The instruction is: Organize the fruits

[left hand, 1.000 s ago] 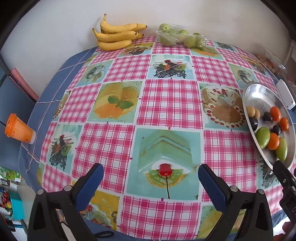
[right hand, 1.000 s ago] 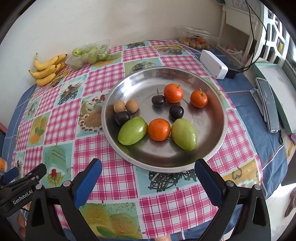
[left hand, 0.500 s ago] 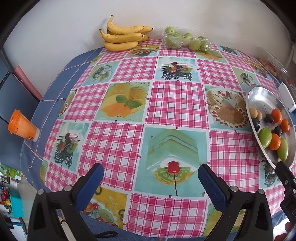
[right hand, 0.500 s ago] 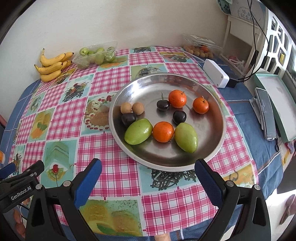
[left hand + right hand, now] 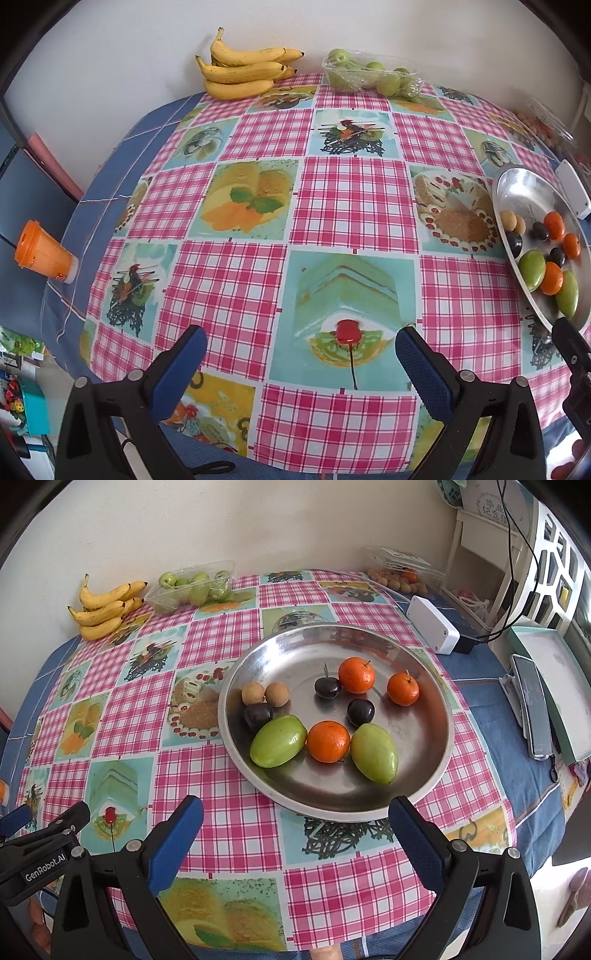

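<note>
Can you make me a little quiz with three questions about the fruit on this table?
1. How many orange fruits lie in the metal plate?
2. True or false: the bananas are inside the metal plate.
3. Which gripper is holding a fruit: A) left gripper, B) right gripper, C) neither?

Key
1. Three: one at the back, one to the right, one between the two green fruits.
2. False. They lie on the tablecloth by the wall, next to the clear box of green fruit.
3. C. Both have their fingers apart with nothing between them.
</note>
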Demonstrator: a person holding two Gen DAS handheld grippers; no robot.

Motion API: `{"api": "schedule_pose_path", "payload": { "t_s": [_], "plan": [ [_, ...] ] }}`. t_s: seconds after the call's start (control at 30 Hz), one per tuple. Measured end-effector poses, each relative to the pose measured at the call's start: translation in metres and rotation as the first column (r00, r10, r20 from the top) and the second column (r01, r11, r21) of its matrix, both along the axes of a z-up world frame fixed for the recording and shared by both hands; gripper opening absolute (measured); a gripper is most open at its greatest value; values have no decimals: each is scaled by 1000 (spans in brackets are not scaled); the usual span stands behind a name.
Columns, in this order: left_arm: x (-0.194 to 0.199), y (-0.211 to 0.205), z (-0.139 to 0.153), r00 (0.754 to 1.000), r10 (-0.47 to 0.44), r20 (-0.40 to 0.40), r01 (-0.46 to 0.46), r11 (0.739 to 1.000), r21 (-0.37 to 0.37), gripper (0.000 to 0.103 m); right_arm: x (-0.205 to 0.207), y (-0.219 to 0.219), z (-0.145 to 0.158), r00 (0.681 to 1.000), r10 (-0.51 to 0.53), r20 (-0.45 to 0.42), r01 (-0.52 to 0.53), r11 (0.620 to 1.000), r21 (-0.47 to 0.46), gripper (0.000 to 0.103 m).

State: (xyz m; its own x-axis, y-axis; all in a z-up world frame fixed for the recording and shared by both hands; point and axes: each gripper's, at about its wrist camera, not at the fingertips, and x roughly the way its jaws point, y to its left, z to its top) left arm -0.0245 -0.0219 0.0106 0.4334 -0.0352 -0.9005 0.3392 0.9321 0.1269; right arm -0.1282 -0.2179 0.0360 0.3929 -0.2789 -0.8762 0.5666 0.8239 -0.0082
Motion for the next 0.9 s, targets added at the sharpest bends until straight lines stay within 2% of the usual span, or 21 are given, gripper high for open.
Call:
{"api": "schedule_pose_path", "payload": {
  "t_s": [0.9],
  "plan": [
    [1,1,1,1000,-8,-14,8,1000,-12,103,1,0,-4,1000,-18,-12,19,1000,21,100]
  ]
}}
